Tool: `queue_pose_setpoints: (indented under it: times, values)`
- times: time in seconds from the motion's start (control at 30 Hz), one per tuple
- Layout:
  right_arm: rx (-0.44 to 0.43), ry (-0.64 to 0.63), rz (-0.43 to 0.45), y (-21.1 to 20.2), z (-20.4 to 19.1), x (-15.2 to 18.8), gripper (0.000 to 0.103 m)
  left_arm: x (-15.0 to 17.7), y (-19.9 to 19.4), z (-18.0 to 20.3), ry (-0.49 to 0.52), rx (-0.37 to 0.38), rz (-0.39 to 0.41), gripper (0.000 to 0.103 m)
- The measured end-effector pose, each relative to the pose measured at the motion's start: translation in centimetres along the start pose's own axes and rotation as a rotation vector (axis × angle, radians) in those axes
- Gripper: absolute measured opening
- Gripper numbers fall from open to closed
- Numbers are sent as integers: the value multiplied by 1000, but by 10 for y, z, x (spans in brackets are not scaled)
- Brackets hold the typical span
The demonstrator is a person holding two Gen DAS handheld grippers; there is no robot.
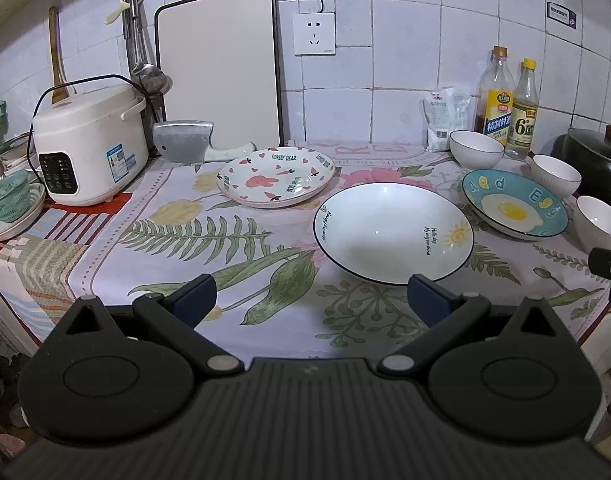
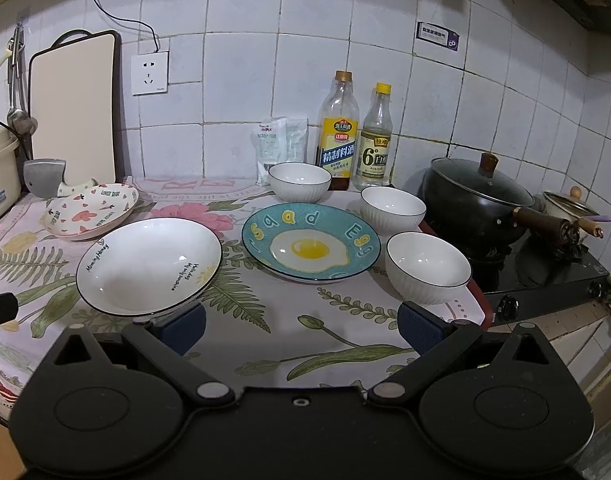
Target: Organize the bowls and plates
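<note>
My two views are rather dim and bluish. Light from above gives small glare on the white plate [image 2: 149,266]. Fisheye bends the tile lines; corners go dark.

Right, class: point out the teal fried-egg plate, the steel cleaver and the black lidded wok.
Teal fried-egg plate [image 2: 311,242]: right wrist view, on the yolk.
Steel cleaver [image 1: 181,141]: left wrist view, on the blade.
Black lidded wok [image 2: 479,200]: right wrist view, on the lid.

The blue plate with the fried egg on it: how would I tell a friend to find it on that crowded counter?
Start at the black lidded pot on the stove at the right end of the flowered tablecloth. Just left of it three white bowls curve around one plate, the fried-egg plate. It is the only teal dish, with a yellow yolk painted in the middle and coloured letters around the rim.
</note>
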State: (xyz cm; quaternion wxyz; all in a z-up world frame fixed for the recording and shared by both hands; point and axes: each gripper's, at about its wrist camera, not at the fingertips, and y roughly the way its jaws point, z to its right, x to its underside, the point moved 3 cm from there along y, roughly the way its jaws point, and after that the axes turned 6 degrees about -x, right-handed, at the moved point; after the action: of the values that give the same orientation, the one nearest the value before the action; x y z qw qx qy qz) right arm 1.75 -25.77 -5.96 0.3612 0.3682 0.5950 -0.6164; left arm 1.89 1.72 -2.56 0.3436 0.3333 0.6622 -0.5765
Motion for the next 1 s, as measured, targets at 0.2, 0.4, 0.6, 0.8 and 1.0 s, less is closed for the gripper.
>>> queue_pose_setpoints:
  times: [0.2,0.4,0.6,0.8,1.0]
  values:
    - [3,-1,6,1,1,1,103,0,-1,1,-4,5,17,103]
    - [-3,-9,39,-2,0,4,103,2,-5,0,-10,13,58,103]
    - [-10,-38,81,-4,-3,8,103,6,-8,-4,-33,24,117,103]
    - [-7,-44,83,2,-2,16,103,10,-5,-6,-35,25,129,103]
    - [-16,-40,98,2,-1,17,103,11,2,-12,-43,29,105,103]
